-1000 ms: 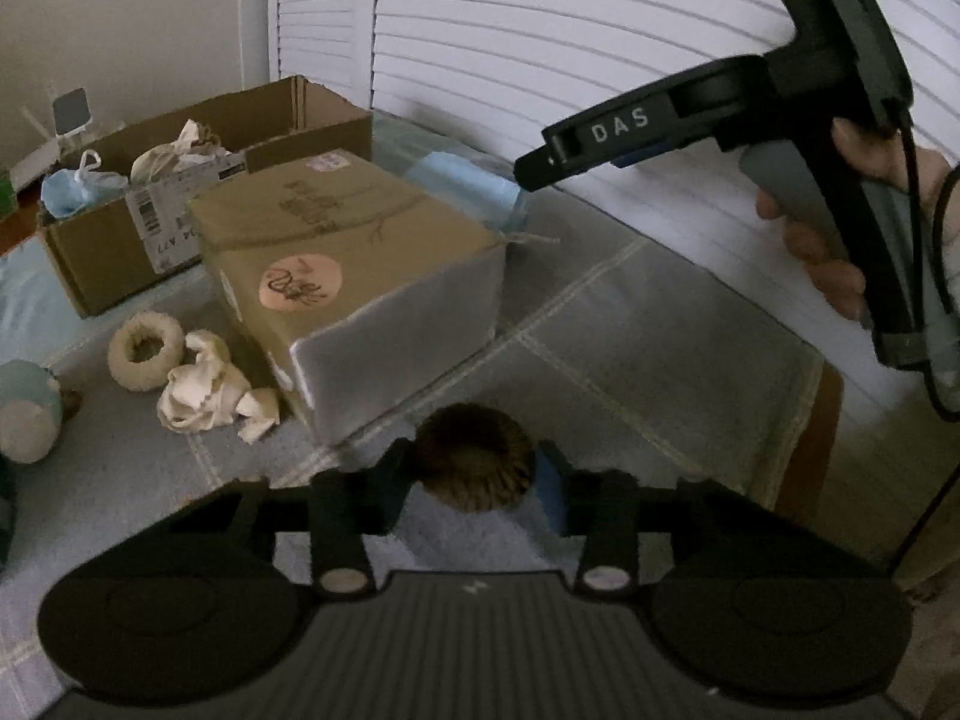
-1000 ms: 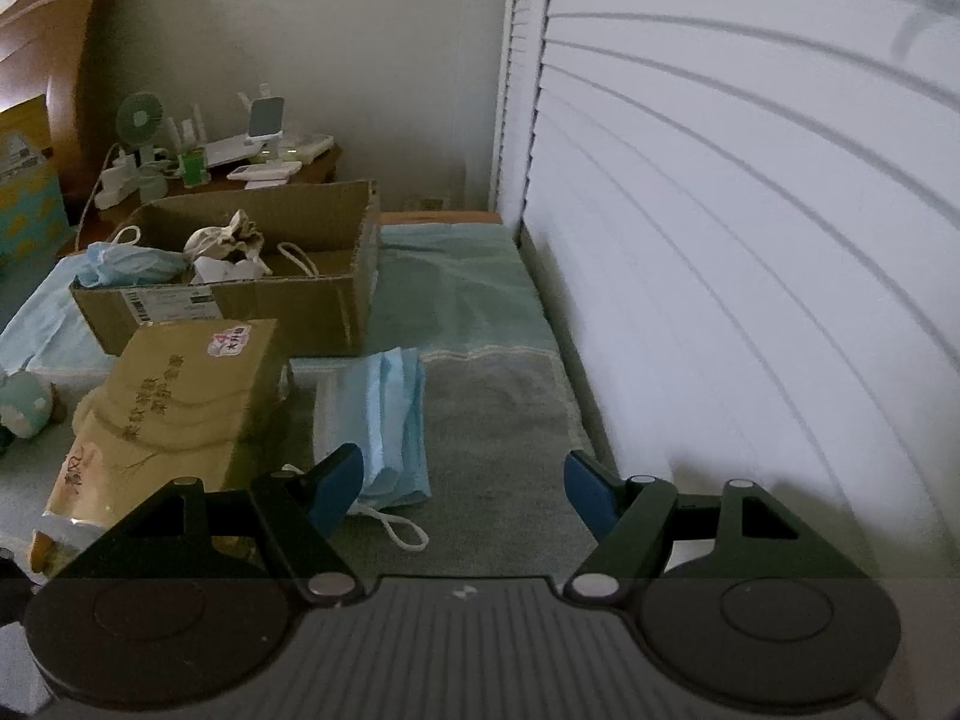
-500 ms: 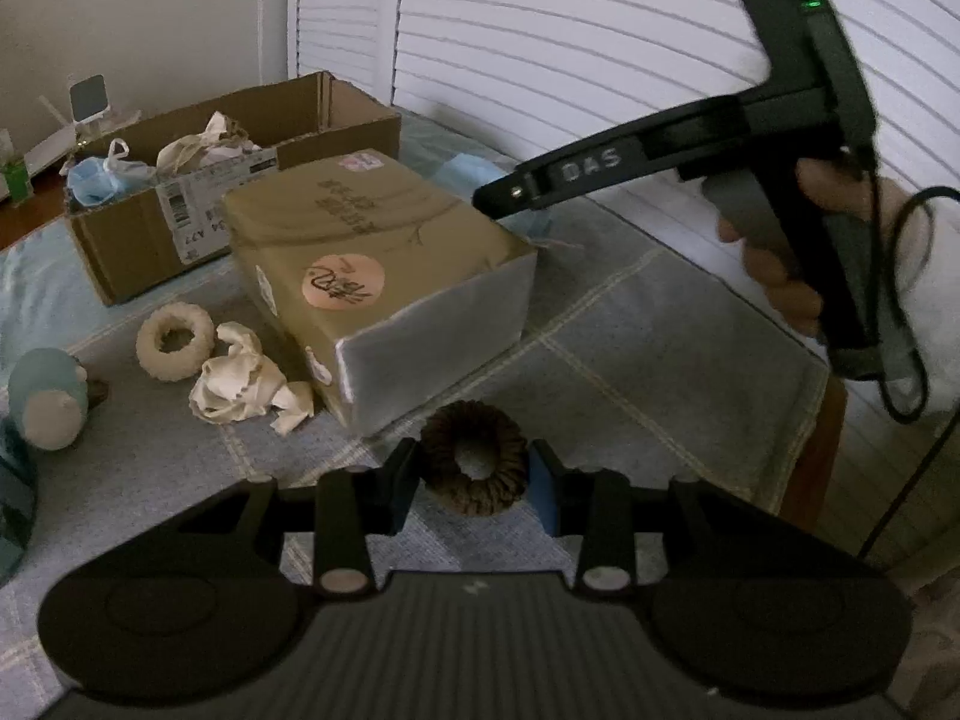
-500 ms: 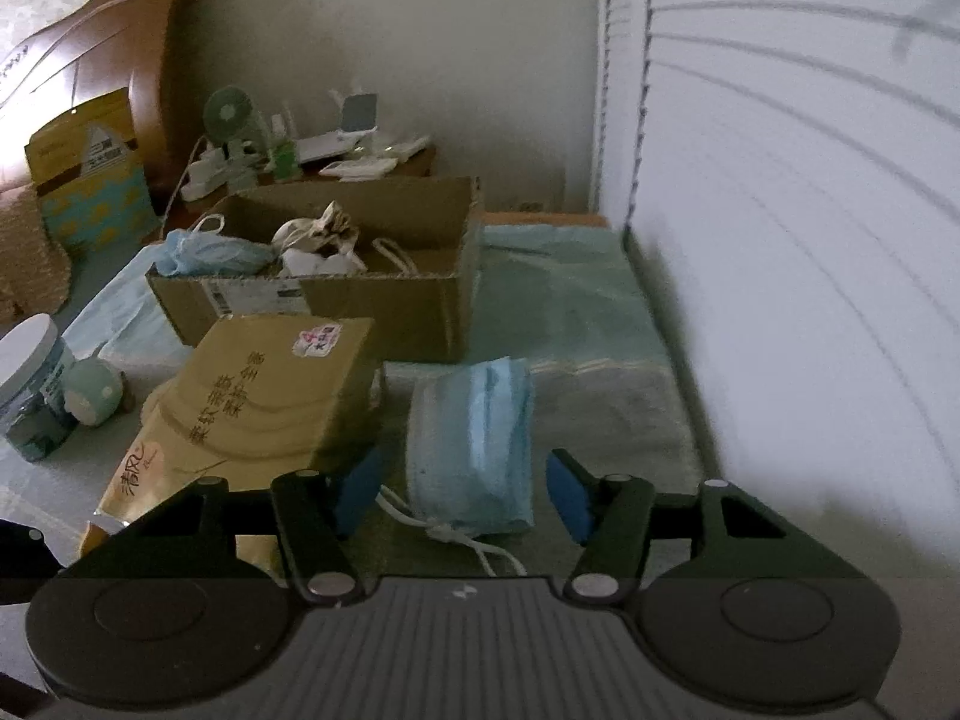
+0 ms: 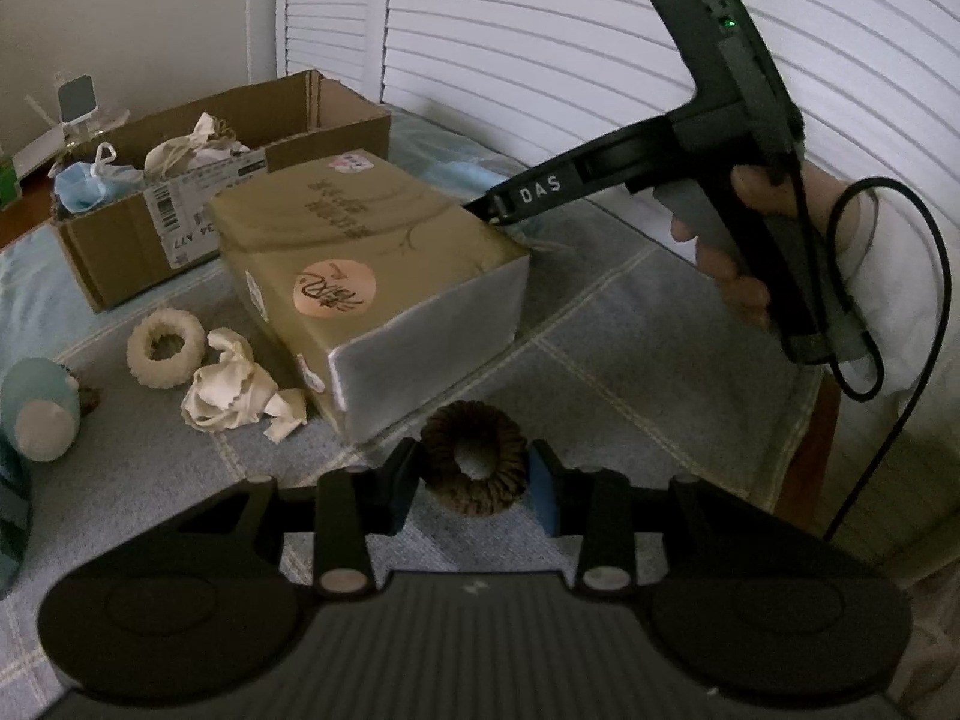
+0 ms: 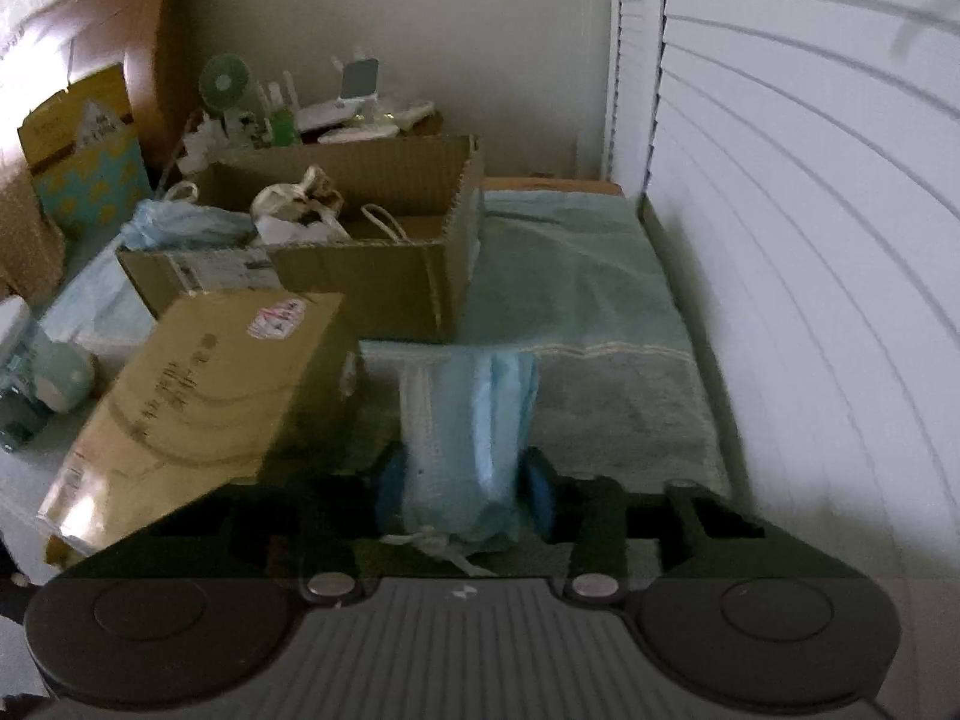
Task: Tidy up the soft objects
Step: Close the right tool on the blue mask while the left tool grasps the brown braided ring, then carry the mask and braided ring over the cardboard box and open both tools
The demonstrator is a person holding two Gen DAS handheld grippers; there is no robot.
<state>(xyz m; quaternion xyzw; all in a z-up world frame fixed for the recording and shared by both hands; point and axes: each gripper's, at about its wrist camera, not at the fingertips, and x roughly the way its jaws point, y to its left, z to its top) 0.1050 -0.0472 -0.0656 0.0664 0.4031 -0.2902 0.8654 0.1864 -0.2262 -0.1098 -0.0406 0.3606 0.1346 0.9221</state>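
My left gripper point(image 5: 473, 483) is shut on a dark brown scrunchie point(image 5: 474, 465), its pads against both sides of the ring, just above the grey-blue bed cover. My right gripper point(image 6: 462, 489) has closed around a folded blue face mask point(image 6: 465, 438) that lies on the cover beside the tan package point(image 6: 204, 396); its pads press the mask's sides. In the left wrist view the right gripper's fingertips are hidden behind the package point(image 5: 360, 258). An open cardboard box point(image 6: 366, 276) behind holds a blue mask and cream cloth items.
A cream scrunchie point(image 5: 166, 348) and a crumpled cream cloth point(image 5: 231, 390) lie left of the package. A teal plush toy point(image 5: 39, 408) sits at the far left. White louvred doors point(image 6: 810, 240) run along the right. A cluttered nightstand stands behind the box.
My right gripper moved forward and down over the blue mask and its jaws narrowed onto it. My left gripper kept its hold on the brown scrunchie and shifted slightly.
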